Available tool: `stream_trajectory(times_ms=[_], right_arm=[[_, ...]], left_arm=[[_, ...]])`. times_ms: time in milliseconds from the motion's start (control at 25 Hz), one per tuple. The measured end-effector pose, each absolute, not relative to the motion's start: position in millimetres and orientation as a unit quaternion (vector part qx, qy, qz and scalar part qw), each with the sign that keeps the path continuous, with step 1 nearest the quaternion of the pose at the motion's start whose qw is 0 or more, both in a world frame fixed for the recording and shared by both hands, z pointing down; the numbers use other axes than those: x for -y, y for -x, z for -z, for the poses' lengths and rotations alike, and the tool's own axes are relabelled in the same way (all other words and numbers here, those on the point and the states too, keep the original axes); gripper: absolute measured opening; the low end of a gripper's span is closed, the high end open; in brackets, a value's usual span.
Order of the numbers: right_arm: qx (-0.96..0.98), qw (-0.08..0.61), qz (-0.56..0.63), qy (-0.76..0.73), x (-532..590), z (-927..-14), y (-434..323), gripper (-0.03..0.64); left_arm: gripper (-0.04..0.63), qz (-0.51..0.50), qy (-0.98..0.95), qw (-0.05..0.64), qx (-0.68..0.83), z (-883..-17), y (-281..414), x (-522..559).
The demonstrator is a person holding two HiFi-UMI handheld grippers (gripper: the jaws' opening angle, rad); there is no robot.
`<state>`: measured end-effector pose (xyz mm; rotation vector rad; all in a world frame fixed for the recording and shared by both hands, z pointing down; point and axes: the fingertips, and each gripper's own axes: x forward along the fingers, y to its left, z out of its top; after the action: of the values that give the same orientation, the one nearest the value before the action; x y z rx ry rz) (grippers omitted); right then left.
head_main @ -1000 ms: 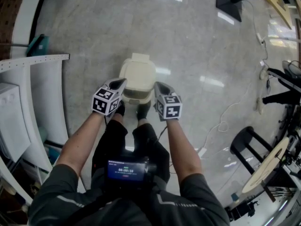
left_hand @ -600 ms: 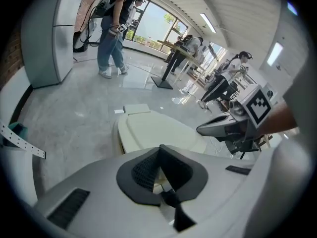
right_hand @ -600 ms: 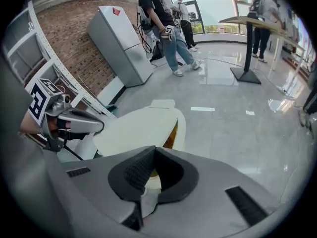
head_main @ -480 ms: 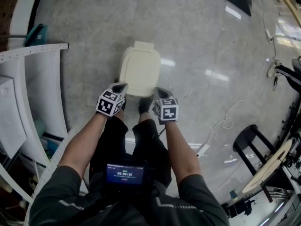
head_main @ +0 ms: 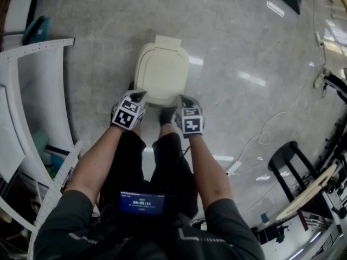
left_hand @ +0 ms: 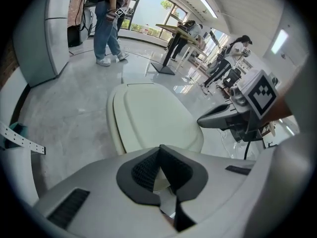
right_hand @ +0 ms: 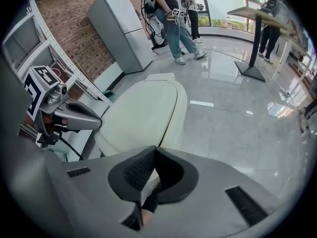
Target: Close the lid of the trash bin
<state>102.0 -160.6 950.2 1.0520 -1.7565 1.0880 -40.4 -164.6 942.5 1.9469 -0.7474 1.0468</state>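
A cream trash bin [head_main: 161,72] stands on the grey floor just in front of the person's feet, its lid lying flat on top. My left gripper [head_main: 142,95] hovers at the bin's near left corner, its jaws shut with nothing between them. My right gripper [head_main: 181,97] is at the near right corner, also shut and empty. The left gripper view shows the lid [left_hand: 153,115] beyond the closed tips [left_hand: 159,150], with the right gripper [left_hand: 223,118] alongside. In the right gripper view the lid [right_hand: 141,110] lies past the closed tips [right_hand: 156,150], and the left gripper [right_hand: 79,115] is at the left.
White shelving [head_main: 38,91] curves along the left. A black stool [head_main: 287,161] and a white cable [head_main: 260,140] are on the floor at the right. A fridge [right_hand: 124,29] stands by a brick wall. People [left_hand: 106,24] stand far off.
The bin's lid, partly up with a dark gap at the front one second ago, now lies flat. Both grippers have drawn back a little from the bin toward the person.
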Motion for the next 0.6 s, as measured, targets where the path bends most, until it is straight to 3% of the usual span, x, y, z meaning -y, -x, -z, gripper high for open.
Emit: stream_trajectory(times_ms=[200, 400, 600], right_arm=[[0.685, 0.414, -0.432, -0.415, 160, -962, -103, 0.011], [0.684, 0.425, -0.433, -0.405, 159, -962, -101, 0.011], [0.666, 0.431, -0.459, -0.400, 153, -964, -102, 0.011]], left_arm=[[-0.005, -0.419, -0.761, 0.401, 0.292, -955, 41, 164], [-0.005, -0.447, -0.777, 0.351, 0.270, -956, 37, 161], [-0.005, -0.435, -0.766, 0.383, 0.277, -960, 40, 160]])
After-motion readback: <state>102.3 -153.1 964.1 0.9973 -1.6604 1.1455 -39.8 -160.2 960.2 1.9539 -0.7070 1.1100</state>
